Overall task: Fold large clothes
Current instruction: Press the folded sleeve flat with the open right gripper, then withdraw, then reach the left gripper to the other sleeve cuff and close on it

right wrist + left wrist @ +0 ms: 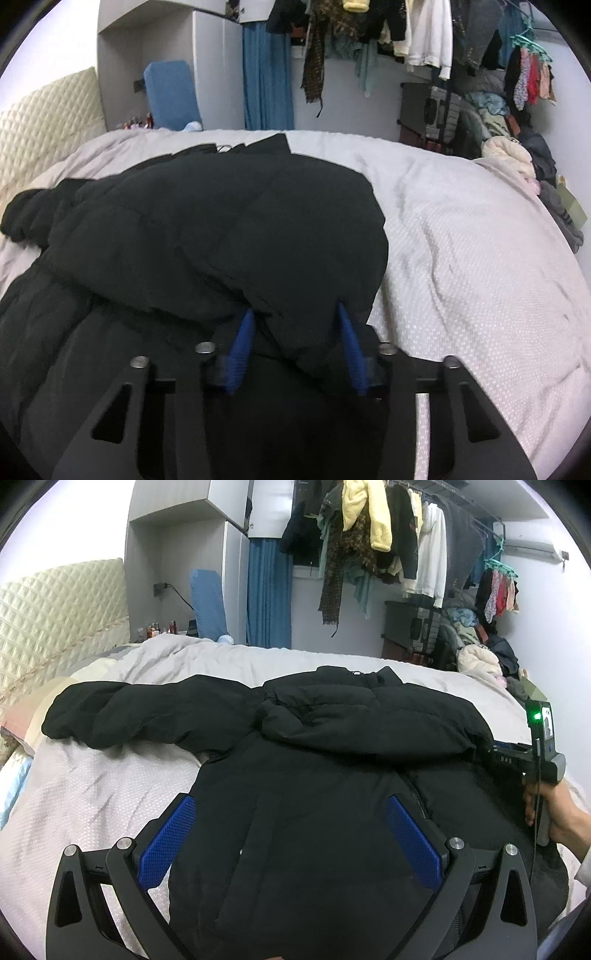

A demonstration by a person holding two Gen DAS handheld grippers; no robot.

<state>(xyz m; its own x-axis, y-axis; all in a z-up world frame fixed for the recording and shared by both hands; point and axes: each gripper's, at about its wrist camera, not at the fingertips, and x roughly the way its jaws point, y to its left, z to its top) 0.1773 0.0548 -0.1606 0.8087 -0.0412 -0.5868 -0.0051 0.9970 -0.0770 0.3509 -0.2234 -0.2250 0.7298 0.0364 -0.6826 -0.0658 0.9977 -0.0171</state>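
Observation:
A black puffer jacket [314, 775] lies spread on the bed [92, 794], collar toward the far side. One sleeve [122, 709] stretches out to the left. The other sleeve [369, 716] lies folded across the chest. My left gripper [291, 812] hovers open over the jacket's lower body, with nothing pinched between its blue pads [173, 834]. My right gripper [297, 325] is shut on a thick fold of the jacket [203, 221] at its right edge. Black fabric bulges between and over its blue pads [242, 336]. In the left wrist view a hand [557, 812] holds that gripper's handle at the far right.
The pale quilted bedspread [461, 258] runs bare to the right of the jacket. A cream padded headboard [55, 613] is at the left. A rail of hanging clothes [369, 535] and a heap of garments [480, 653] stand beyond the bed's far side.

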